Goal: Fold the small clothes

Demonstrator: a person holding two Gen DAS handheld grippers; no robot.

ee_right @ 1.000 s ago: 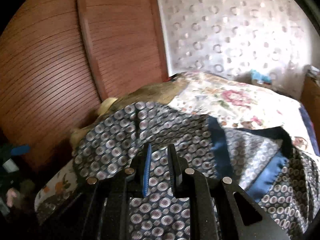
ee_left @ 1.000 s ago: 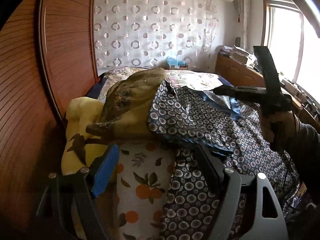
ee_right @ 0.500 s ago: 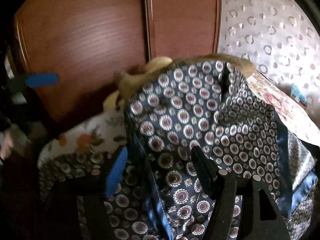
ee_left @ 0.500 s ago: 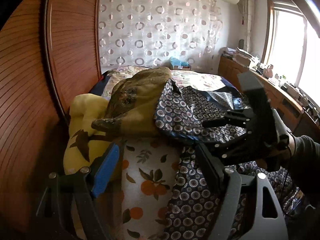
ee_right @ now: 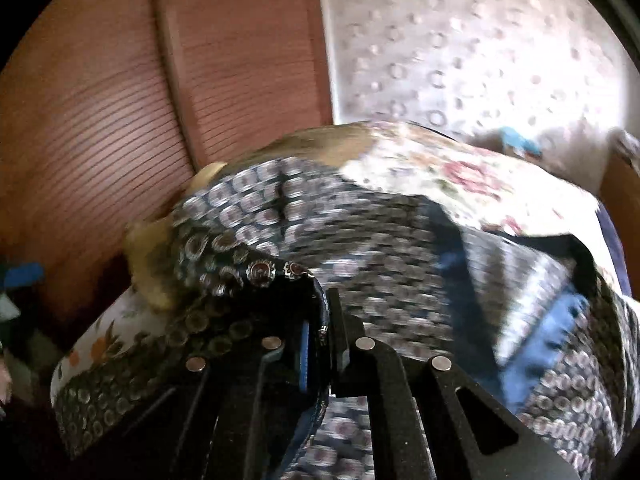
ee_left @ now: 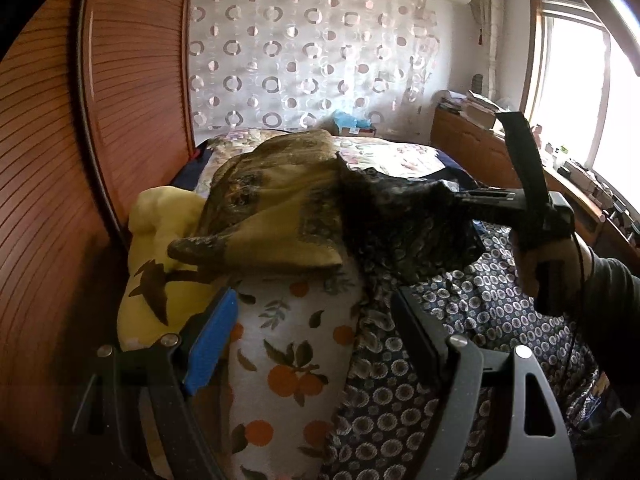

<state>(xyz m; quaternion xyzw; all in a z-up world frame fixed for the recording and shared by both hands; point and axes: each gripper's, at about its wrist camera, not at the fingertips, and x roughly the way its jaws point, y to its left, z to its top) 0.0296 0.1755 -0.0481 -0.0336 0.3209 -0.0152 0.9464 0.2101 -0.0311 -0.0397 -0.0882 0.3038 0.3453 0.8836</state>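
Observation:
A navy garment with a ring pattern (ee_left: 476, 312) lies spread on the bed. My right gripper (ee_right: 322, 328) is shut on its edge and lifts a flap of it (ee_left: 404, 224), seen from the left wrist view as a dark raised fold; the right gripper also shows there (ee_left: 464, 200). My left gripper (ee_left: 312, 328) is open and empty, hovering over a white cloth with orange fruit print (ee_left: 288, 364). An olive-brown garment (ee_left: 276, 200) and a yellow one (ee_left: 160, 240) lie beyond.
A brown ribbed wardrobe door (ee_left: 60, 160) stands close on the left. The flowered bedspread (ee_left: 396, 156) extends to a circle-patterned curtain (ee_left: 304, 60). A wooden cabinet with books (ee_left: 472, 128) and a window (ee_left: 580, 92) are on the right.
My right gripper was open over the ring-patterned garment, then closed on its edge and lifted it to the right. My left gripper stayed open in place.

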